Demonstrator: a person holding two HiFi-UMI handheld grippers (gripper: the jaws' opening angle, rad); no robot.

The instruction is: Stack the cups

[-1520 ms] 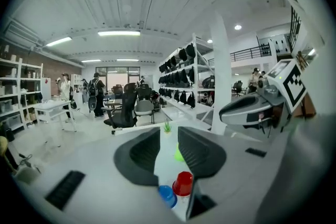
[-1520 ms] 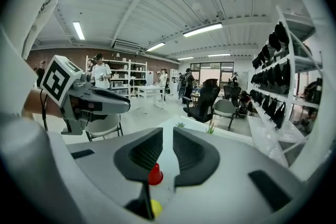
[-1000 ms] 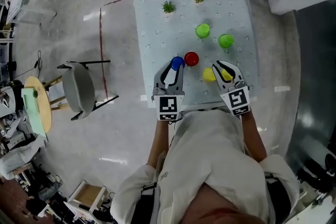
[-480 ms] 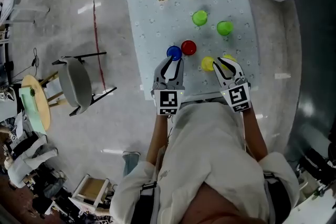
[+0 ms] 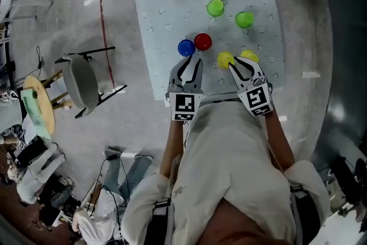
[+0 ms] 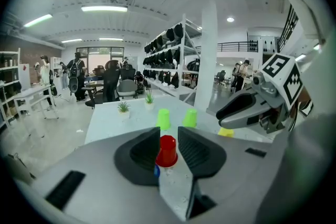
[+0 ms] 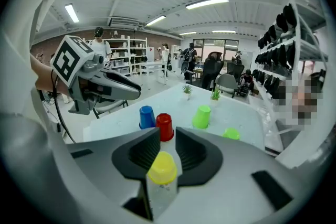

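Your left gripper (image 6: 168, 130) is hanging slightly open, empty, its jaw hiding most of the blue cup (image 6: 156, 170). Your right gripper (image 7: 167, 131) has just been opening, yellow cup (image 7: 162, 168) sitting between its jaws.

A loose, creased, off-white shirt (image 5: 229, 169) is worn; its wide short sleeves (image 5: 143, 212) are ended near the elbows, and the forearms (image 5: 174, 143) are left uncovered.

Left tongs (image 6: 168, 136) stand parted; right tongs (image 7: 167, 136), just opening, straddle a yellow cup (image 7: 163, 168).
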